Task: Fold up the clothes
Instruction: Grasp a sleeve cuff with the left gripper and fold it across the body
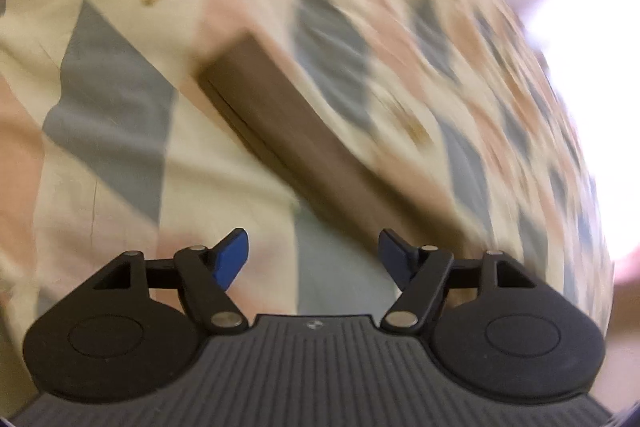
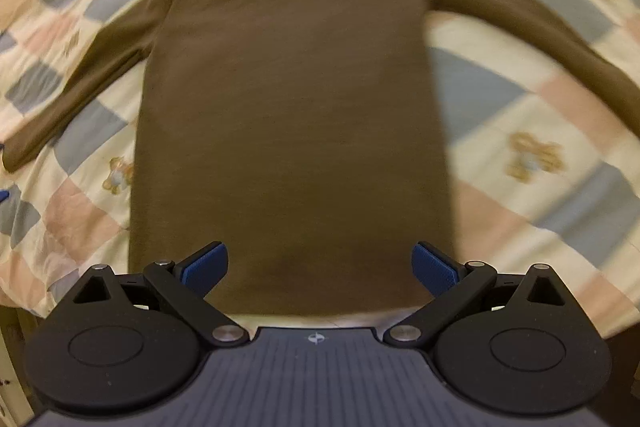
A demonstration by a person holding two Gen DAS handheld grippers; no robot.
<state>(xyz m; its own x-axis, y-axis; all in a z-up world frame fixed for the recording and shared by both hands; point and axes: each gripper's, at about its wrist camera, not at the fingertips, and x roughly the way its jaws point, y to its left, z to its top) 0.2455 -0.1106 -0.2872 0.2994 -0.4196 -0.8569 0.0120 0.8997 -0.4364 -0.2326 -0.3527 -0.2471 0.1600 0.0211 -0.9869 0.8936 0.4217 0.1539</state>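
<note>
The left hand-held gripper [image 1: 313, 259] is hovering with jaws apart over a sleeve [image 1: 280, 123] of the brown sweater [image 2: 292, 99], which is lying flat on the quilted bed [image 2: 520, 99]. A shallow pinch is risking a slipped cuff or gathering the quilt too. The right hand-held gripper [image 2: 320, 269], also apart, is facing the hem. Blur is smearing both views; the collar is running off the top edge.
</note>
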